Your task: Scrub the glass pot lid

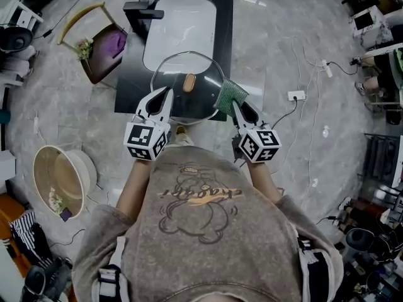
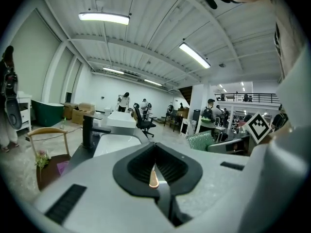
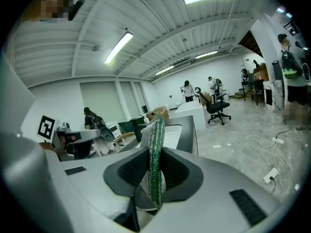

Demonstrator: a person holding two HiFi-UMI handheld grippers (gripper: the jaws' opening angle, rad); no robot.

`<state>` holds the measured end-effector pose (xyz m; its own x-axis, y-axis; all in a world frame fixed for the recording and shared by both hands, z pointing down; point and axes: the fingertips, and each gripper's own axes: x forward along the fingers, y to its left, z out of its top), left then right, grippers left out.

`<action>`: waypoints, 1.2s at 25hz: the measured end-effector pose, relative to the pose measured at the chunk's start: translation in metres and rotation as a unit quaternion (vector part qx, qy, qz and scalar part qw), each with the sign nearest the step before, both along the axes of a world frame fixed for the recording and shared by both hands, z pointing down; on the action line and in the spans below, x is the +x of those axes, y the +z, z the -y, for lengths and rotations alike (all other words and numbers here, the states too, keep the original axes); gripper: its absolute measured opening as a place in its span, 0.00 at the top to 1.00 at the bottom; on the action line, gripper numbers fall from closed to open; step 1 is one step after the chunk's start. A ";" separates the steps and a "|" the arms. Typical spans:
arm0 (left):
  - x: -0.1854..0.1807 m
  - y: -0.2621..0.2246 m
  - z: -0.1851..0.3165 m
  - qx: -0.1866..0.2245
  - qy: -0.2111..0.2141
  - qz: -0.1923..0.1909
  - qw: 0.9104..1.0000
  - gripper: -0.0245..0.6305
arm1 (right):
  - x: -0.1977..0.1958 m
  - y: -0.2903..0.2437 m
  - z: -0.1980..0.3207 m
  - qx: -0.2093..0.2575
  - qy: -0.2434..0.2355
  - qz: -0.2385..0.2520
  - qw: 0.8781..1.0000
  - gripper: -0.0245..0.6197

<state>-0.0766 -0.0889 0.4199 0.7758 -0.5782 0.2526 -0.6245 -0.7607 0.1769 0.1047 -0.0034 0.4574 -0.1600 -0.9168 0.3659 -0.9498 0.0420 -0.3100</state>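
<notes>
In the head view a round glass pot lid (image 1: 179, 106) with an oval wooden knob (image 1: 189, 82) is held out in front of the person, just before a sink counter. My left gripper (image 1: 167, 93) is shut on the lid's left rim. From the left gripper view the lid is edge-on between the shut jaws (image 2: 155, 154), with the knob (image 2: 153, 177) glowing through. My right gripper (image 1: 234, 104) is shut on a green scrub sponge (image 1: 230, 97), which sits at the lid's right rim. In the right gripper view the sponge (image 3: 155, 144) stands upright between the jaws (image 3: 154, 152).
Ahead is a black counter (image 1: 223, 17) with a white basin (image 1: 179, 33) and a black faucet (image 1: 138, 8). A wooden chair with a purple cushion (image 1: 104, 46) stands to its left, a round beige tub (image 1: 60, 181) nearer left. Cables and a power strip (image 1: 296, 95) lie on the floor at the right.
</notes>
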 end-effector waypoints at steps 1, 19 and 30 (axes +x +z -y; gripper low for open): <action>0.006 0.000 0.005 -0.002 0.009 0.002 1.000 0.95 | 0.003 -0.001 0.009 -0.001 0.002 -0.002 1.000 0.83; 0.049 0.038 0.042 -0.082 0.082 0.034 0.993 0.73 | 0.030 0.011 0.067 -0.018 -0.007 0.004 1.000 0.83; 0.071 0.104 0.042 -0.154 0.096 0.118 0.976 0.53 | 0.050 0.017 0.065 -0.025 -0.020 -0.003 0.999 0.83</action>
